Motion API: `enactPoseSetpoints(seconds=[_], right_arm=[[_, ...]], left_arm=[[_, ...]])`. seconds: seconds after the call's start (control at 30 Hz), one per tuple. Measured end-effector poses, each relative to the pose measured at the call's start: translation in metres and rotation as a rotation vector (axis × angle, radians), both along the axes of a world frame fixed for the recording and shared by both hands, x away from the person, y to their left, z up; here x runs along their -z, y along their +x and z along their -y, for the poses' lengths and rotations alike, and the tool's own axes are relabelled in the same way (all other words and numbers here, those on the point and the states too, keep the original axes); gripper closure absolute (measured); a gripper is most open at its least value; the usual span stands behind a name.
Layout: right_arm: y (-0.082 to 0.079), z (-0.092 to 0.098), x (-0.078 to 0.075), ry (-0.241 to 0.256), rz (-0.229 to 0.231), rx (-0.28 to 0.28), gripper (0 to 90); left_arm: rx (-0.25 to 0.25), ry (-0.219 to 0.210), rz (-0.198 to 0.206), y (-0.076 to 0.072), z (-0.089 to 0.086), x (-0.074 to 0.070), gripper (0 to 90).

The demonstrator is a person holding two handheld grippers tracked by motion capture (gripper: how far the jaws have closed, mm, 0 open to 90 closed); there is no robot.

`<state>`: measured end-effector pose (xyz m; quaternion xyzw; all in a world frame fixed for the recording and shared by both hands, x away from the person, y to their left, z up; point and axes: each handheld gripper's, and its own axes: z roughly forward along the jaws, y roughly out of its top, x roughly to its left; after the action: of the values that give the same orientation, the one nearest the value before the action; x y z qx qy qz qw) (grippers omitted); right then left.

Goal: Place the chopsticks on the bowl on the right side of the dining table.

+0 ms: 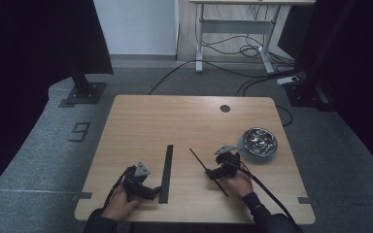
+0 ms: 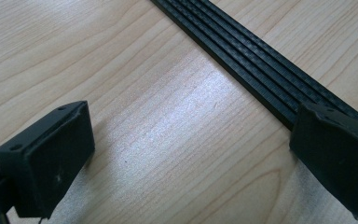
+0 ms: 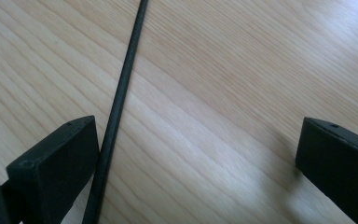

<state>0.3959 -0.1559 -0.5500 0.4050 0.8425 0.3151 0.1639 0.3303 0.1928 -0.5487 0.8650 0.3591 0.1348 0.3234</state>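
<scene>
The table carries a flat black strip left of centre, running away from the person, a thin black rod right of centre, lying diagonally from far-left to near-right, and a bowl at the right edge. The left hand-held gripper sits low at the strip's near end, jaws wide apart and holding nothing; in the left gripper view the strip runs under its right-hand jaw. The right hand-held gripper straddles the rod, jaws wide and empty; in its own view the rod lies just beside the left-hand jaw, well apart from the other. Closing there would likely pinch it off-centre.
</scene>
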Motion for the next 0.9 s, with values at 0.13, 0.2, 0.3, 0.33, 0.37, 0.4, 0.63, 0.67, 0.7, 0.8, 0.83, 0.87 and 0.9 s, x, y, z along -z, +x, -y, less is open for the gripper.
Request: enactPoseSetpoints(seconds=[0.13,0.2,0.3,0.33,0.37,0.4,0.63,0.67,0.7,0.8,0.83,0.87,0.9], right_arm=[[-0.004,0.007,0.0,-0.006,0.006,0.007,0.0],[-0.008,0.014,0.0,0.001,0.002,0.014,0.0],[-0.012,0.02,0.0,0.0,0.002,0.017,0.0],[-0.014,0.022,0.0,-0.001,0.004,0.019,0.0],[-0.015,0.025,0.0,-0.001,0.0,0.02,0.0],[-0.017,0.027,0.0,-0.004,0.001,0.022,0.0],[-0.025,0.045,0.0,-0.013,0.006,0.053,0.0],[-0.025,0.045,0.0,-0.013,0.006,0.053,0.0],[-0.025,0.047,-0.001,-0.019,0.009,0.055,0.0],[-0.027,0.051,-0.002,-0.036,0.012,0.056,0.0],[-0.027,0.052,-0.003,-0.046,0.01,0.053,0.0],[-0.027,0.052,-0.004,-0.055,0.01,0.049,0.0],[-0.028,0.052,-0.004,-0.067,0.011,0.04,0.0]], left_arm=[[0.0,0.0,0.0,0.0,0.0,0.0,0.0],[0.0,0.0,0.0,0.0,0.0,0.0,0.0],[0.0,0.0,0.0,0.0,0.0,0.0,0.0],[0.0,0.0,0.0,0.0,0.0,0.0,0.0],[0.0,0.0,0.0,0.0,0.0,0.0,0.0],[0.0,0.0,0.0,0.0,0.0,0.0,0.0],[0.0,0.0,0.0,0.0,0.0,0.0,0.0],[0.0,0.0,0.0,0.0,0.0,0.0,0.0],[0.0,0.0,0.0,0.0,0.0,0.0,0.0],[0.0,0.001,0.0,0.0,0.0,0.0,0.0],[0.0,0.0,0.0,0.0,0.0,0.0,0.0],[0.0,0.0,0.0,0.0,0.0,0.0,0.0],[0.0,0.0,0.0,0.0,0.0,0.0,0.0]])
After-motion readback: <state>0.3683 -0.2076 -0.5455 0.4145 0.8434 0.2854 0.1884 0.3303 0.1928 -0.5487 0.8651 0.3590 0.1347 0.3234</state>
